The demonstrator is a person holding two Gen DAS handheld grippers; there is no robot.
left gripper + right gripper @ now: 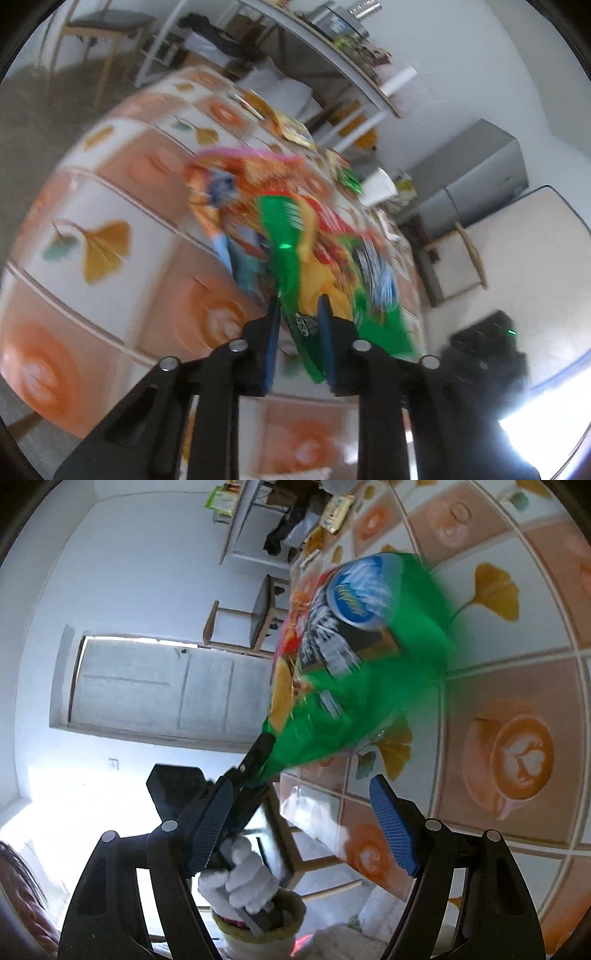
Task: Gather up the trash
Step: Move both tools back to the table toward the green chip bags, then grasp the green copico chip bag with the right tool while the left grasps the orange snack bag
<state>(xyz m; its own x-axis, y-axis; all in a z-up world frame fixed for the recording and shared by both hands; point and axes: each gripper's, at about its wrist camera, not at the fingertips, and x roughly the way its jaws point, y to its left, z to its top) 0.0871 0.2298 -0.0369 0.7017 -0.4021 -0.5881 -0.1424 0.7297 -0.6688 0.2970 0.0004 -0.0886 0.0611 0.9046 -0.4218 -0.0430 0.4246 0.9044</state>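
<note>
Left wrist view: the left gripper (298,314) pinches the lower edge of a green snack bag (295,266), its blue ribbed pads (272,332) drawn narrow with the crinkled foil between them. The bag rises from the jaws over a table (110,206) covered in a glossy cloth of orange coffee-cup squares and white squares with yellow ginkgo leaves. Behind the bag a blurred heap of orange, red and yellow wrappers (236,184) lies on the cloth, too smeared to tell apart. Only this view shows a white cup (380,186) at the table's far end, a grey fridge (476,184) and a long shelf (332,48) along the wall.

Right wrist view: the right gripper (303,827) stands wide, nothing between its blue pads (393,829). Beyond it the same green bag (354,672) hangs over the table's (517,679) edge, here showing a blue oval logo and dark printed panel. One black finger (258,753) of the left gripper clamps its bottom corner. Only this view shows the person's hand (243,878) in a white knit glove with a yellowish cuff, wrapped round that gripper's handle, plus a white panelled door (166,686) and a wooden stool (251,624).
</note>
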